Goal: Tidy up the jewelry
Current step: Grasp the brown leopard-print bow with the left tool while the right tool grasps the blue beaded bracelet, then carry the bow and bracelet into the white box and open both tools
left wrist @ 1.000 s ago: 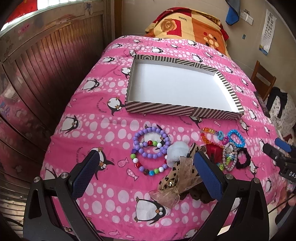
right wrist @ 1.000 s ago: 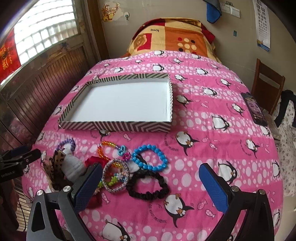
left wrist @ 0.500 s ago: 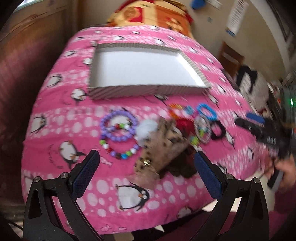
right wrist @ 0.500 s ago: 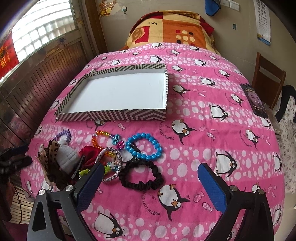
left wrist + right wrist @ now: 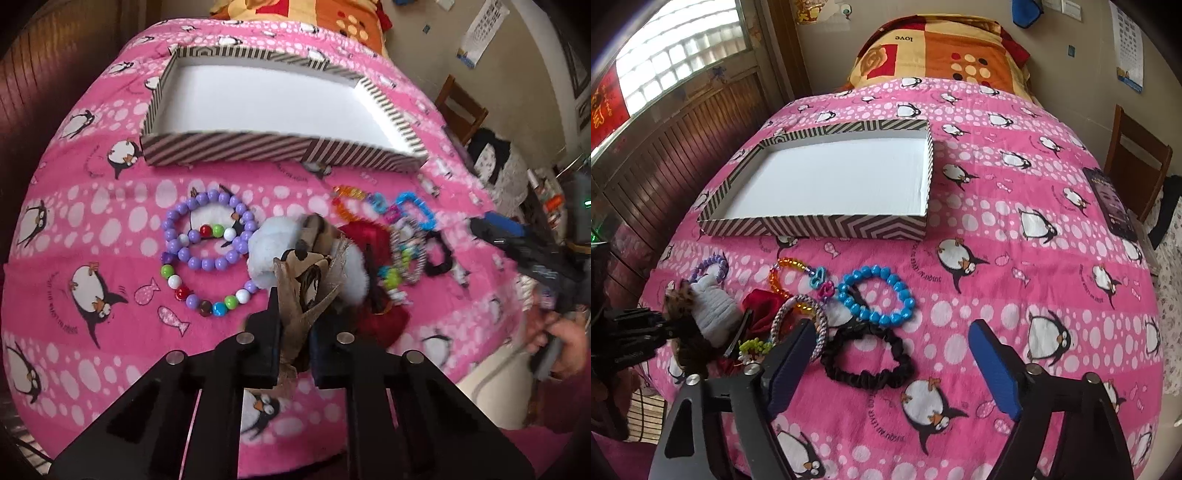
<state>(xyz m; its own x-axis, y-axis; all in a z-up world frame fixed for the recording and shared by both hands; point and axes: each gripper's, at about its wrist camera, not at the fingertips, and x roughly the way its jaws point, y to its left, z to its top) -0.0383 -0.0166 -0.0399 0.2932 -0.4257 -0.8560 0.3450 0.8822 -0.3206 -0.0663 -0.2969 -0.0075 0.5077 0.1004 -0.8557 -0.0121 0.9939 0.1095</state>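
On the pink penguin blanket lies a heap of jewelry. My left gripper (image 5: 295,314) is shut on a leopard-print ribbon bow (image 5: 306,273), beside a white pompom (image 5: 269,243) and purple bead bracelets (image 5: 207,229). In the right wrist view my right gripper (image 5: 892,328) hangs over a black scrunchie (image 5: 868,373). Its jaws are closing, and the pads stand clear of the scrunchie lying between them. A blue bead bracelet (image 5: 875,295), a striped bangle (image 5: 798,325) and an orange bracelet (image 5: 783,277) lie just beyond. The striped box (image 5: 812,225) with a white floor sits farther back, nothing in it.
A phone (image 5: 1112,203) lies near the bed's right edge, with a wooden chair (image 5: 1137,162) beside the bed. A dark wooden wall panel (image 5: 665,155) runs along the left side. An orange patterned pillow (image 5: 942,51) lies at the head of the bed.
My left gripper dropped toward the heap and shut on the leopard bow. The right gripper's jaws narrowed while it stayed over the black scrunchie.
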